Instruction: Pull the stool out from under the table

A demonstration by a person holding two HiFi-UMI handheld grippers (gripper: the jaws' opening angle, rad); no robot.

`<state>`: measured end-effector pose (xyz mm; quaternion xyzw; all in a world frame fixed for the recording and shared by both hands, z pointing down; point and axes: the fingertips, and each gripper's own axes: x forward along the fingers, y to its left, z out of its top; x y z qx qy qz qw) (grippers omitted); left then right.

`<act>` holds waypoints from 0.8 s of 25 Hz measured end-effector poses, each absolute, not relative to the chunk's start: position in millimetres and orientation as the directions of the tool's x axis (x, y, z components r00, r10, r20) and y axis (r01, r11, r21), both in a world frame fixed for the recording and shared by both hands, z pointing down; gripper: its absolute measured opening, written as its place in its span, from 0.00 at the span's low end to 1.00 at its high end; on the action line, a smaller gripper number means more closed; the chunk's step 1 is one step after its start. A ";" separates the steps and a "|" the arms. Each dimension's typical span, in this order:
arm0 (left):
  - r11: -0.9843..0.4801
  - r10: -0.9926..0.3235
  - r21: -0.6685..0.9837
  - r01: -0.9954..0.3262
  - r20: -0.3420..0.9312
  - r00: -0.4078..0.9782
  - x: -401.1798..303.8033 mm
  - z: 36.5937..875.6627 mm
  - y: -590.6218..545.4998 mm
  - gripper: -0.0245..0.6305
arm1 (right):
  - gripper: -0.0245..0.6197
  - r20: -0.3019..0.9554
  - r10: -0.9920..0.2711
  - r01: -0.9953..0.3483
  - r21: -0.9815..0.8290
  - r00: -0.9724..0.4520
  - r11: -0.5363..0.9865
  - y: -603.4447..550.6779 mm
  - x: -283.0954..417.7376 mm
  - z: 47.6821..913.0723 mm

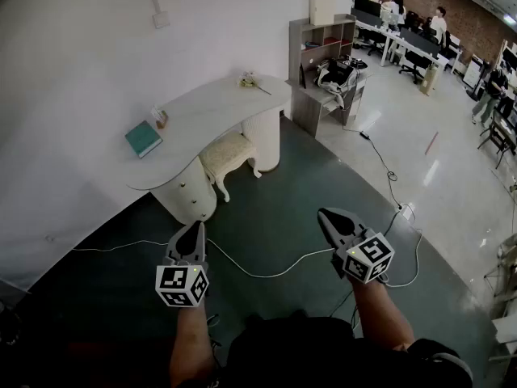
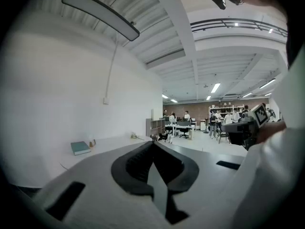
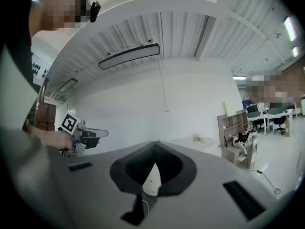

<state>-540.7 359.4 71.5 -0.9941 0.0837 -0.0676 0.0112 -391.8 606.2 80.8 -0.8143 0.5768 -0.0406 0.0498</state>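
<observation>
Nothing's been grabbed here. The left tongs [image 1: 194, 226] and right tongs [image 1: 323, 212] are both closed tight and empty, held out level over the floor [image 1: 275, 184] and well apart from the stool [image 1: 229, 153]. Each one's own view shows the same thing: left tongs [image 2: 152, 142] and right tongs [image 3: 153, 142] have their tips together with nothing between them.

The stool sits on the floor, tucked under the front edge of the surface [image 1: 202, 107], between its two pedestals [image 1: 190, 196].

What could go wrong, as a guess:
- A cable [image 1: 266, 275] runs across the floor between the person and the stool. Stepping in could snag a foot, and a stool dragged straight back could catch a leg on it.
- The gap between the pedestals looks snug, so a crooked pull could knock a leg into one.
- The cushioned seat is probably a mushy grip, and tongs closed on the padding alone could slip off.
- A bump could jolt the book [image 1: 143, 138] near the surface's left end.

Hard to see: the stool's back half is under the surface, and only the front legs show. The little thing beside the book and the bit at the right end are too small to name. Neither gripper view shows the stool clearly.
</observation>
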 end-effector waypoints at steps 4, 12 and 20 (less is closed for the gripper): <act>-0.986 -0.168 -0.038 -0.164 0.145 0.975 -536.1 75.9 371.1 0.04 | 0.04 0.014 -0.939 -0.929 -0.139 0.344 -0.343 622.5 -381.6 87.7; -0.987 -0.160 -0.053 -0.153 0.146 0.976 -518.2 75.6 403.1 0.04 | 0.04 0.005 -0.931 -0.921 -0.146 0.365 -0.362 660.6 -362.6 91.7; -0.991 -0.134 -0.036 -0.130 0.159 0.978 -501.1 91.6 445.6 0.04 | 0.05 -0.016 -0.953 -0.937 -0.185 0.304 -0.296 696.1 -370.1 105.1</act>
